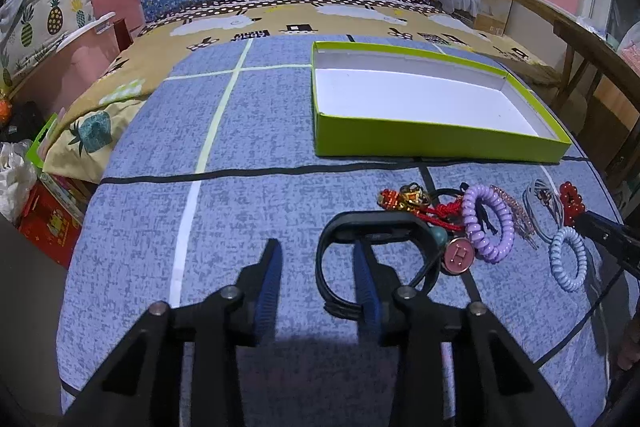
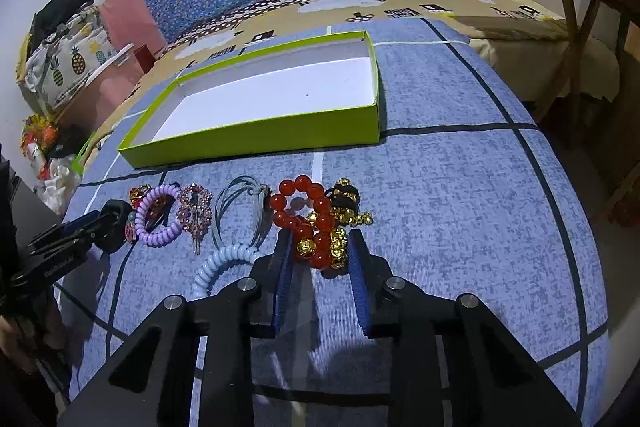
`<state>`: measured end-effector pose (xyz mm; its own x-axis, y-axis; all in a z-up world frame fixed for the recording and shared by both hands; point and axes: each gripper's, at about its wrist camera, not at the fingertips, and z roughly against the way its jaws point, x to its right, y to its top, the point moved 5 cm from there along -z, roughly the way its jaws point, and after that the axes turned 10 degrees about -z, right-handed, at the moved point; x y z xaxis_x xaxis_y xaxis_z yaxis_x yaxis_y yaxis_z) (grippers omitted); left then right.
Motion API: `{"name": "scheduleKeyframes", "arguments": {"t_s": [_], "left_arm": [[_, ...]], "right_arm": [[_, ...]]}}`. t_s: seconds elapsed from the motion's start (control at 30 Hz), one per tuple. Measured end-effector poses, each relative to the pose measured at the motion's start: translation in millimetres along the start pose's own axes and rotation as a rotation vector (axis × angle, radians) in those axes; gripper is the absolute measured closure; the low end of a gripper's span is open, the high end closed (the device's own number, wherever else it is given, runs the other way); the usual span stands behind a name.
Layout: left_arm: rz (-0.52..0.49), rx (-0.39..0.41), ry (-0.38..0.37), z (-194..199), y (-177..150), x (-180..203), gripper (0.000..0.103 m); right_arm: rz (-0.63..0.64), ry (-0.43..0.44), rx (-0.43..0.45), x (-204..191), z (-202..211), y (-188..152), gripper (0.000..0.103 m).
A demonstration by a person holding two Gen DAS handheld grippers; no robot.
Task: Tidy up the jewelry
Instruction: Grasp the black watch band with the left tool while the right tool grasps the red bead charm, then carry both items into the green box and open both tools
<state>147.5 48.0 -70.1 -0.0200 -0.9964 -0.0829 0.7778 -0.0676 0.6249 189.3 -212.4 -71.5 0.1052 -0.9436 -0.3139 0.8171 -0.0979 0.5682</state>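
While the green box [image 1: 436, 139] sits empty on the blue cloth [image 1: 248, 211], all jewelry lies in a row just in front of it. Left gripper [image 1: 318, 263] jaws apart, one finger inside the black band [image 1: 332, 255], not pinching. Right gripper [image 2: 320, 255] jaws apart, straddling the red bead bracelet [image 2: 308, 215], pads not visibly pressing.

Green box [image 2: 256, 137], white inside, open, empty, flat on blue cloth. In a row just before it: black band [image 1: 376, 231] looped, red-gold charm [image 1: 404, 201], pink disc [image 1: 460, 255], purple coil tie [image 1: 488, 227], pink rhinestone clip [image 2: 196, 213], grey ties [image 2: 244, 205], pale blue coil [image 2: 224, 263], red bead bracelet [image 2: 310, 223] with gold beads, black tie with gold bells [image 2: 348, 203].
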Motion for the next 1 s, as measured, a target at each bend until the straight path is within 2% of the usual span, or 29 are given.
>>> {"name": "scheduleKeyframes", "arguments": {"t_s": [0.13,0.17,0.3,0.7,1.0], "left_arm": [[-0.013,0.003,-0.005,1.8,-0.5,2.0,0.087],[-0.016,0.005,-0.01,2.4,-0.9,2.2,0.092],[-0.023,0.012,-0.014,5.2,-2.1,3.8,0.097],[-0.025,0.067,-0.067,24.6,-2.4,3.9,0.098],[-0.025,0.131,-0.101,42.8,21.4,3.9,0.098]], "right_arm": [[0.011,0.0,0.005,0.0,6.1,-4.7,0.081],[0.013,0.0,0.007,0.0,8.0,-5.8,0.085],[0.02,0.0,0.009,0.9,13.1,-11.1,0.085],[0.02,0.021,0.074,-2.4,36.4,-6.2,0.085],[0.044,0.059,0.102,-15.6,42.1,10.0,0.085]]}}
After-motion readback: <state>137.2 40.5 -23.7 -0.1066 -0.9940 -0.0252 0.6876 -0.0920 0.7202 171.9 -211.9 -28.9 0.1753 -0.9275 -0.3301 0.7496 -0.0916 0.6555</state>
